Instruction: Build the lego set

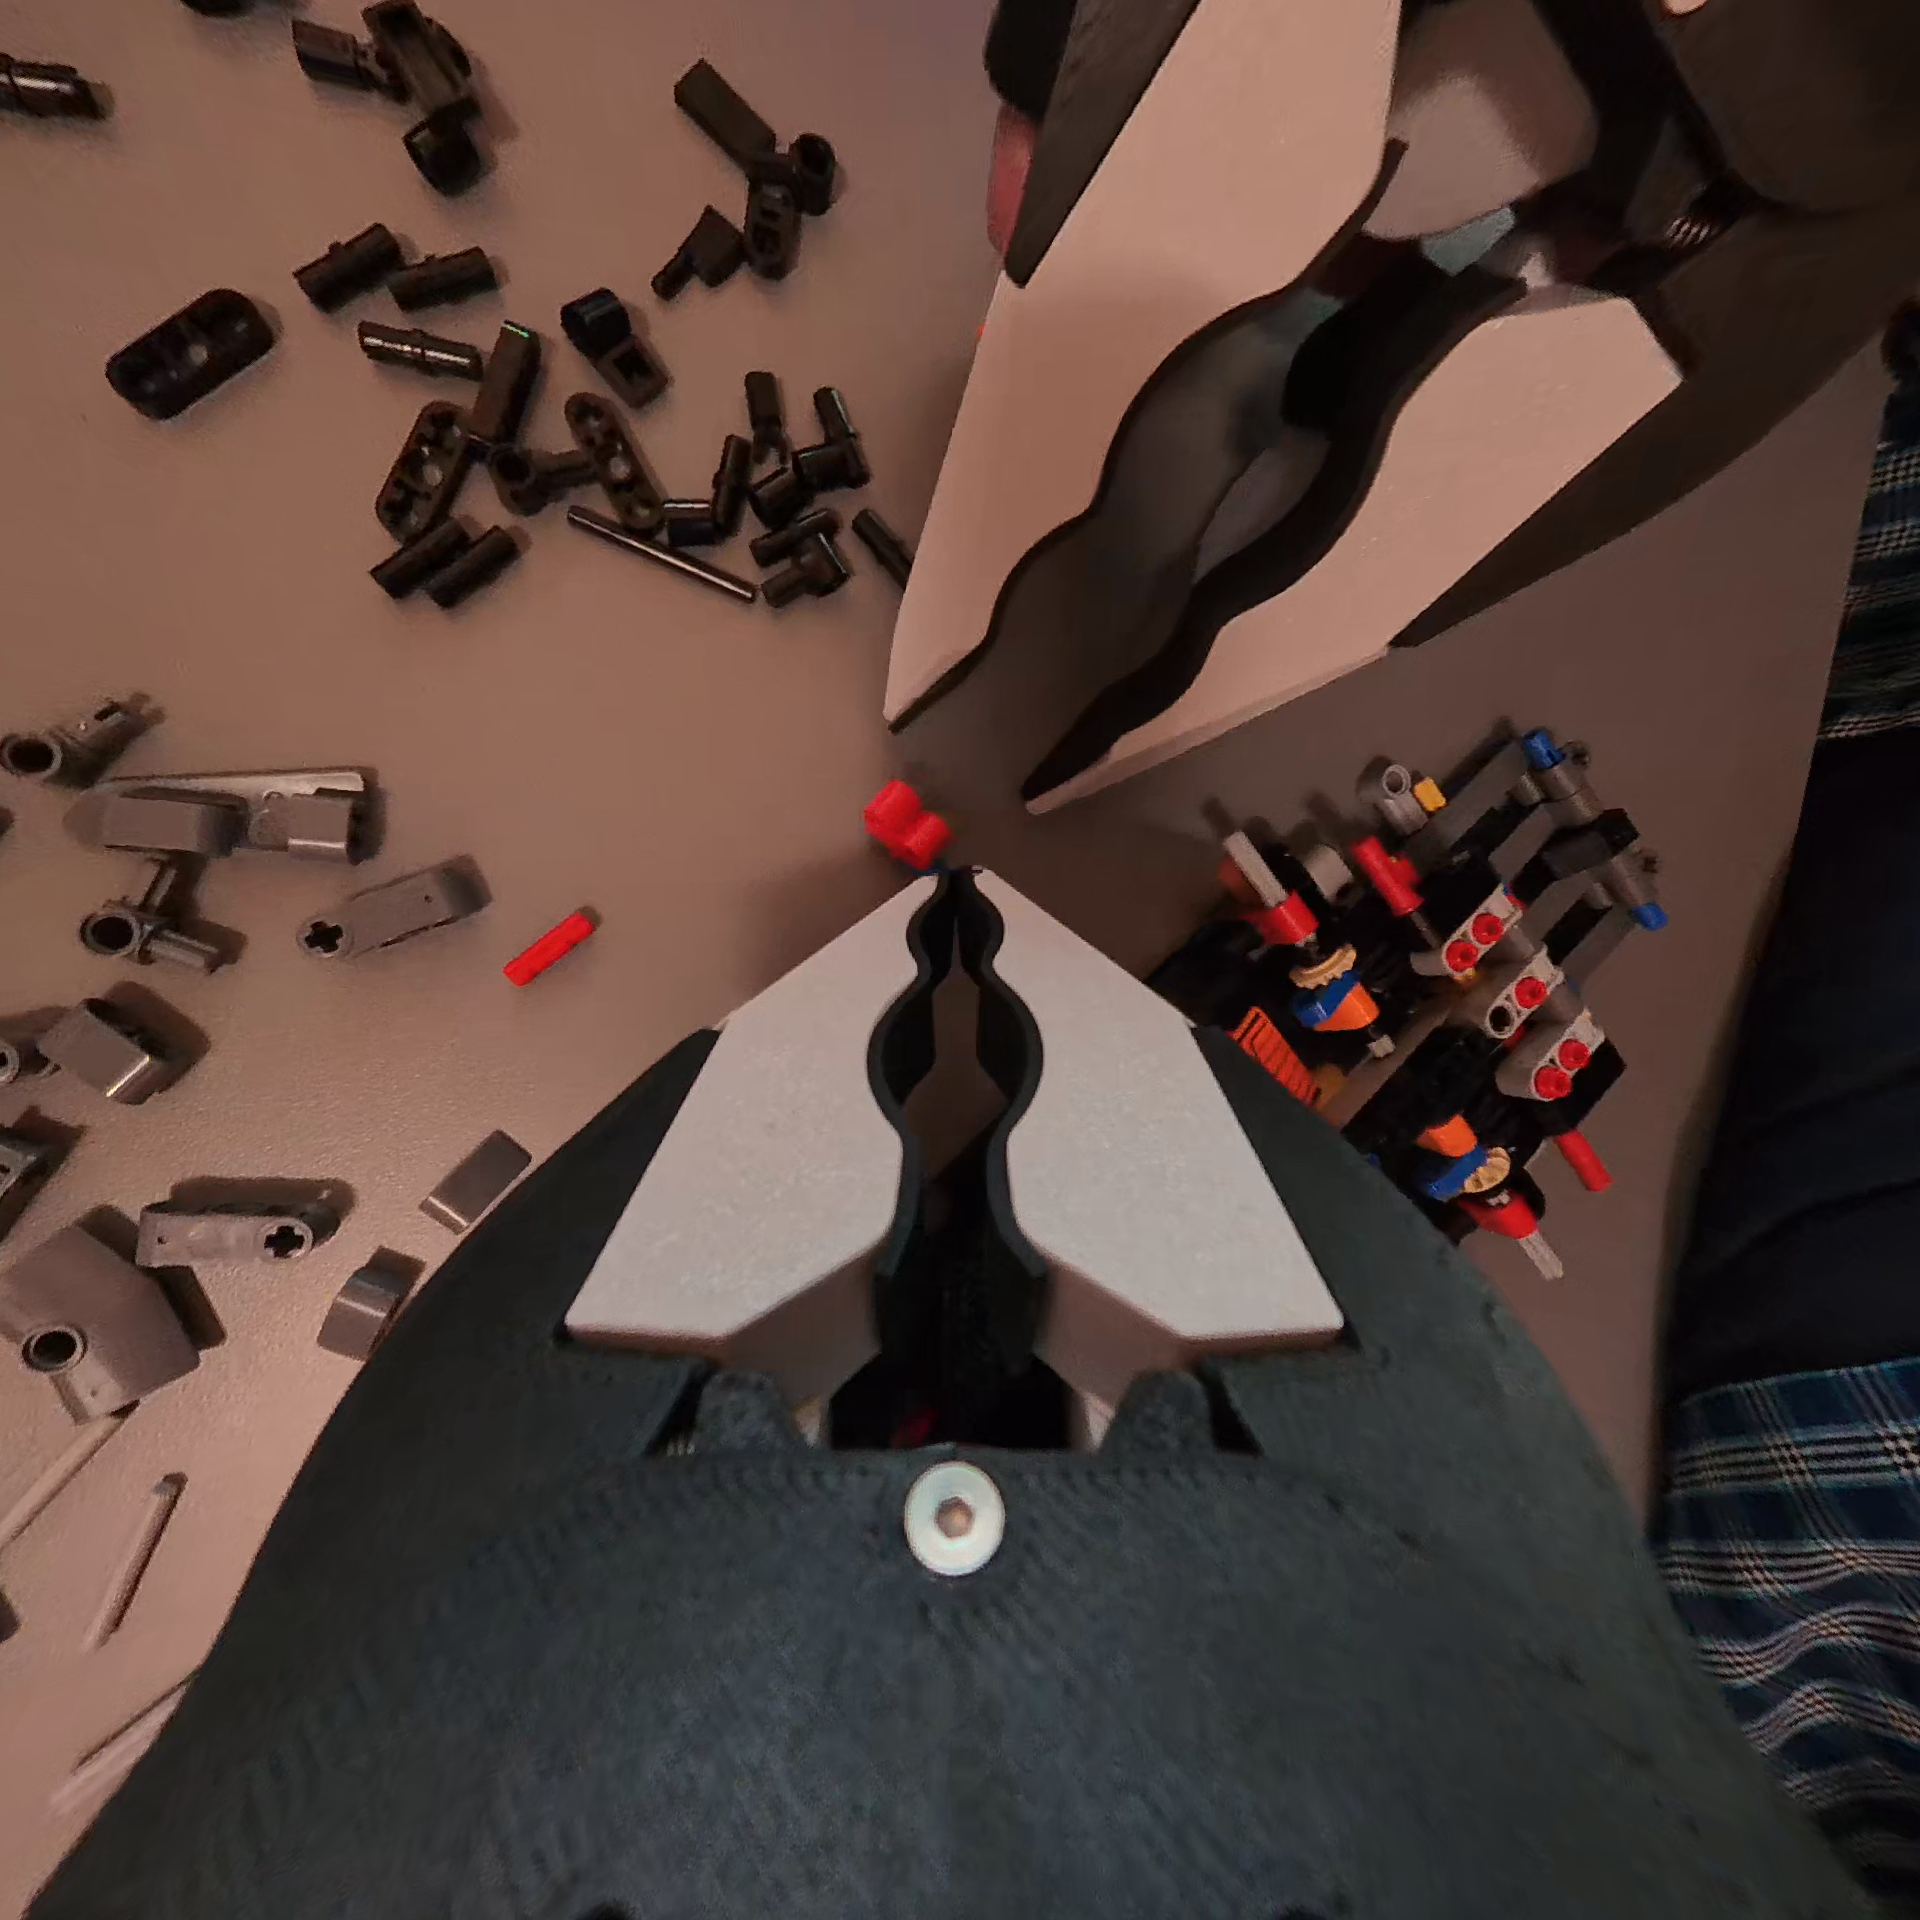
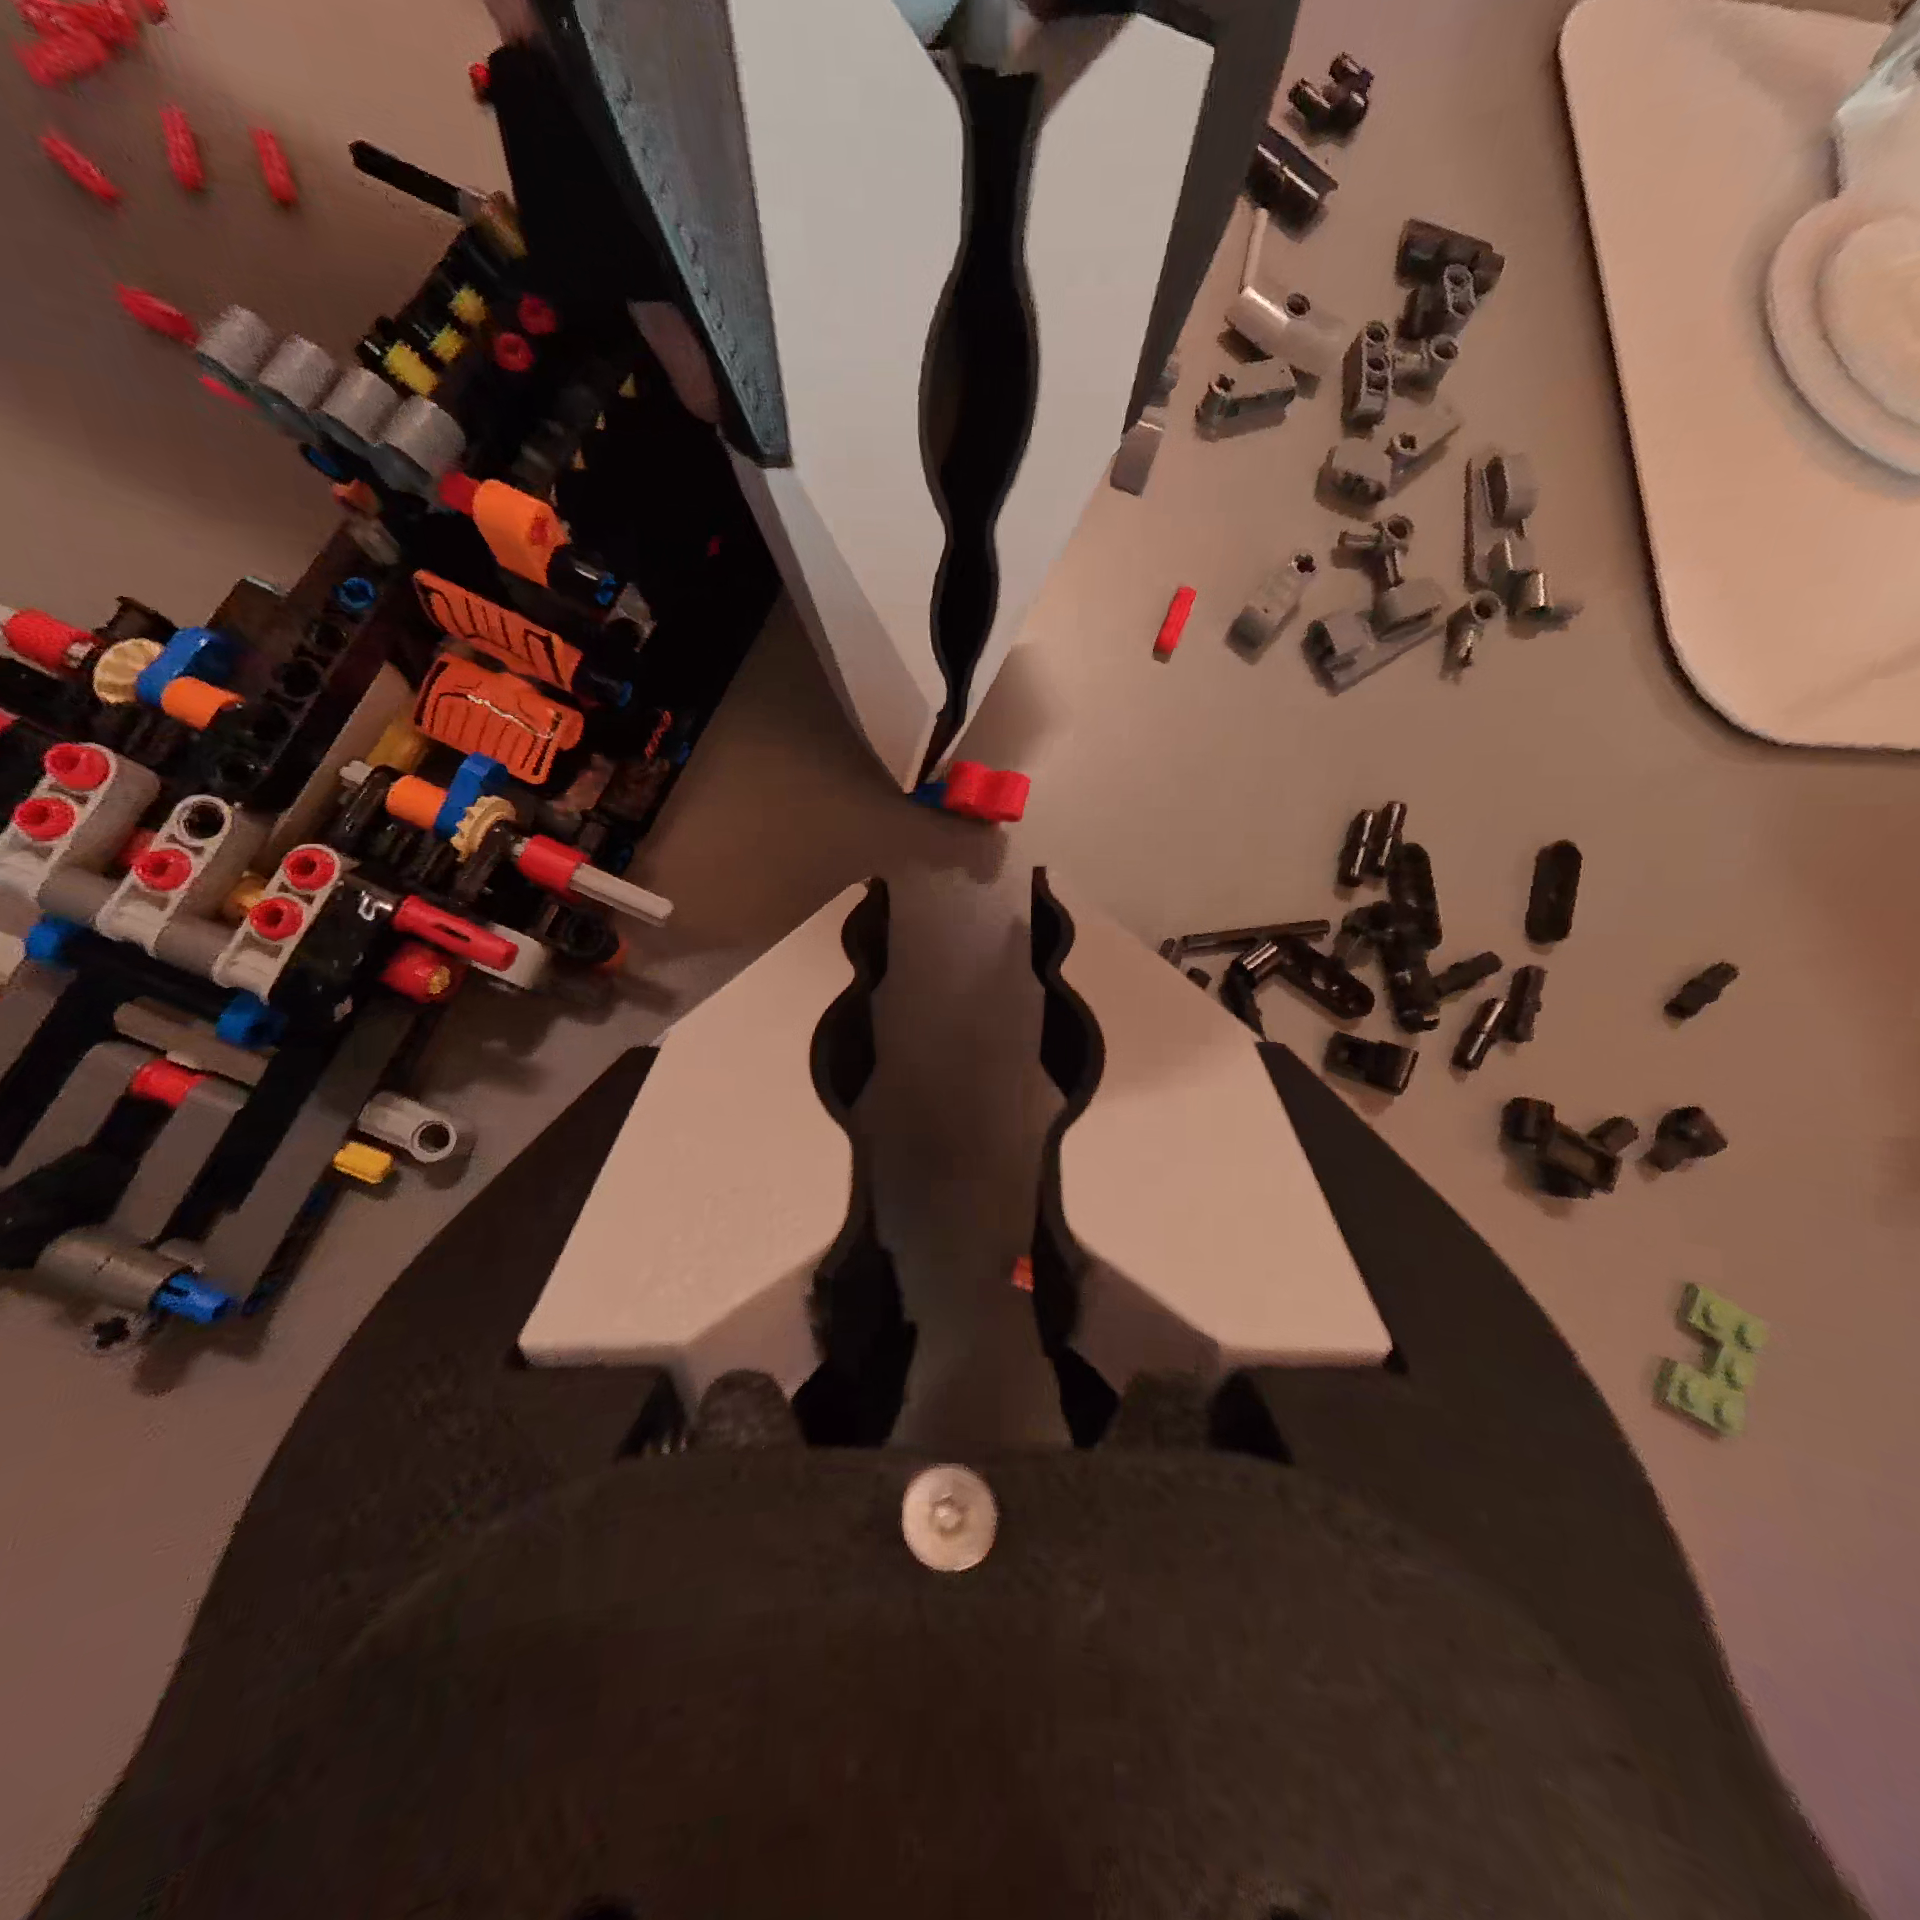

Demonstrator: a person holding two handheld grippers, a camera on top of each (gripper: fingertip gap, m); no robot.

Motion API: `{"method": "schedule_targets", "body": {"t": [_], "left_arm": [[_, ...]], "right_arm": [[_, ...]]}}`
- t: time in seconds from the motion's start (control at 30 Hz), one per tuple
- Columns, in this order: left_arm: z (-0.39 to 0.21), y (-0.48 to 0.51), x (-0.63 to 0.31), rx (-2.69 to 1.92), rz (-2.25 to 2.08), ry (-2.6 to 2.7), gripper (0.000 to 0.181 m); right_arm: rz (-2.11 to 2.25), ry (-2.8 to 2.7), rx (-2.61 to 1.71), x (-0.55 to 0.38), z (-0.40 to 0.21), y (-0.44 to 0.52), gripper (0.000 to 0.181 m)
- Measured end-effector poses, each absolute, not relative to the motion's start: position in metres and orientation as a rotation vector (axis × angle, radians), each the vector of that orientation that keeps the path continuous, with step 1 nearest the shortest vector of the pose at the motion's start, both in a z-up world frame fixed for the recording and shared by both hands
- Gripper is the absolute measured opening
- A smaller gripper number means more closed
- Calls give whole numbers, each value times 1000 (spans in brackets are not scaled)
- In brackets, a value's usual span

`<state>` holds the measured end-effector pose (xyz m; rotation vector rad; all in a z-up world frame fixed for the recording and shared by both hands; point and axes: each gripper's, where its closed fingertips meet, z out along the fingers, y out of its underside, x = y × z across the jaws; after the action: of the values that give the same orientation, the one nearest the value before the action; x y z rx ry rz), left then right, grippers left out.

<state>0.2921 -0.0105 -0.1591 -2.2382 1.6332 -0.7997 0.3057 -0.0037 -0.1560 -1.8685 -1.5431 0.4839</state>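
Bench (image 2: 790, 727): plain tan surface, carries all items. A pale mat (image 2: 1662, 416) sits at the far right edge in the right wrist view, w/ a blurred white object on it, kind not clear.

Lego build (image 2: 312, 831): largest item, partly assembled, black/grey beams w/ red, blue, orange and yellow parts. Lies flat on bench, to the left in the right wrist view, to the right (image 1: 1455, 987) in the left wrist view. Neither gripper touches it.

Left gripper (image 1: 954, 878): tips pressed together, pinching a small blue pin that carries a red connector (image 1: 904, 821). Connector sticks out just past the tips, low over the bench, beside the build. Right wrist view confirms: left gripper (image 2: 935, 774) comes in from the top, connector (image 2: 982, 790) at its tip, blue end nipped in the tips.

Right gripper (image 2: 956, 894): jaws spread, nothing between them, tips near the connector but apart from it. In the left wrist view it (image 1: 961, 764) comes in from upper right, tips just above the connector.

Loose parts, well apart from the grippers:
- black pcs (image 1: 582, 457), scattered pile.
- grey pcs (image 1: 208, 935), second pile.
- red pins (image 2: 177, 156), far left corner in the right wrist view.
- green plate (image 2: 1714, 1361), alone, right of right gripper.
- red axle (image 1: 551, 945), single, btwn grey pile and left gripper.

Plaid sleeve (image 1: 1818, 1558) along right edge of left wrist view.
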Motion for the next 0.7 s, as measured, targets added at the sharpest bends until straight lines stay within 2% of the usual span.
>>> {"method": "schedule_targets", "body": {"t": [0.03,0.3,0.43,0.7], "left_arm": [[-159,-11,291,-2235,-796,1642,0],[-160,-9,286,-2226,-787,1645,0],[-161,-11,285,-2217,-809,1656,0],[-159,-7,280,-2206,-795,1674,0]], "right_arm": [[466,-1562,-1856,306,-155,-2,27],[456,-1736,-1720,288,-148,4,29],[480,-1736,-1732,281,-153,7,22],[567,-1715,-1762,285,-154,6,25]]}}
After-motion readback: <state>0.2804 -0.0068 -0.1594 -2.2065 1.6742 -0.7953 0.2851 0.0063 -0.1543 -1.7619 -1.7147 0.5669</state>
